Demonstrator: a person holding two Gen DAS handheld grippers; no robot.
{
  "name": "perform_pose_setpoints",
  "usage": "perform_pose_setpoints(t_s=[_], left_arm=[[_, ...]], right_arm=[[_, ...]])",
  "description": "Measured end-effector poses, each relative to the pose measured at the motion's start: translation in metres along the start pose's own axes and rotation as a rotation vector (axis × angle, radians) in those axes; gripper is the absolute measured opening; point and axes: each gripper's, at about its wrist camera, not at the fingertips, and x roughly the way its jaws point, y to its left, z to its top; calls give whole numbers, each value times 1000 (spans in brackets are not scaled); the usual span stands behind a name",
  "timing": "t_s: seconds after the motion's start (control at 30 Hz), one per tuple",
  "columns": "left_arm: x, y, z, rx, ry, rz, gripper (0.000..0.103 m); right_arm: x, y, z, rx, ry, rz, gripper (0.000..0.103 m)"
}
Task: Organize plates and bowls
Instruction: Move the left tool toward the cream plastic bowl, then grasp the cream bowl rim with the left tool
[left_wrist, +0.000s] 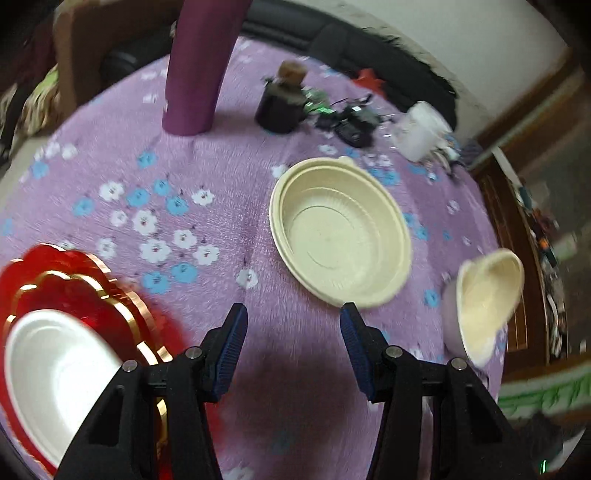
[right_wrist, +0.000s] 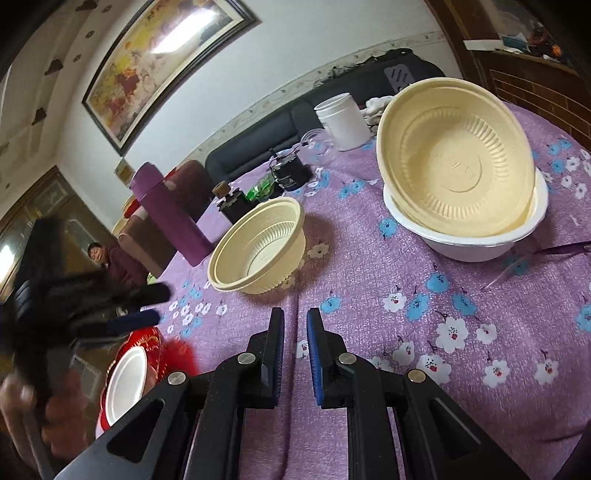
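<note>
On the purple flowered cloth a cream bowl (left_wrist: 340, 232) (right_wrist: 258, 247) stands alone at mid-table. A second cream bowl (right_wrist: 458, 166) (left_wrist: 487, 299) leans tilted inside a white bowl (right_wrist: 469, 243) at the right. Stacked red gold-rimmed plates (left_wrist: 74, 288) (right_wrist: 151, 343) carry a white plate (left_wrist: 55, 376) (right_wrist: 123, 384) at the near left. My left gripper (left_wrist: 294, 310) is open and empty over bare cloth, between the red plates and the lone cream bowl; the right wrist view shows it blurred (right_wrist: 147, 304). My right gripper (right_wrist: 295, 314) is shut with nothing in it, just short of the lone cream bowl.
A tall purple bottle (left_wrist: 199, 66) (right_wrist: 166, 214), a dark cork-topped jar (left_wrist: 280, 99), a white jar (right_wrist: 343, 122) and small black and green clutter (left_wrist: 347, 118) stand at the far side. A person sits beyond the table (right_wrist: 110, 258). A dark sofa (right_wrist: 258, 133) lines the wall.
</note>
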Motion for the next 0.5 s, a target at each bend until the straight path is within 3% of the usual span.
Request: perform_pose_setpoints(t_s=[0.07,0.17,0.2,0.33,0.5], left_arm=[[11,-2,3,-25,4,-23,50],[26,-11,4,-31,-17,2,47],[34,-14,5,-27,-9,-8,32],[52,-11,8,-32,15,-1,14],[42,-7,1,17,28,-16,12]], right_arm=[[-7,-2,3,-5,-27,10,14],[-13,-7,4,0,-44,13,14],[-13,-8,4,5,-41,20,14],[-16,-10,3,16,-42,34,14],[-20,-12,3,23,-60,26,14]])
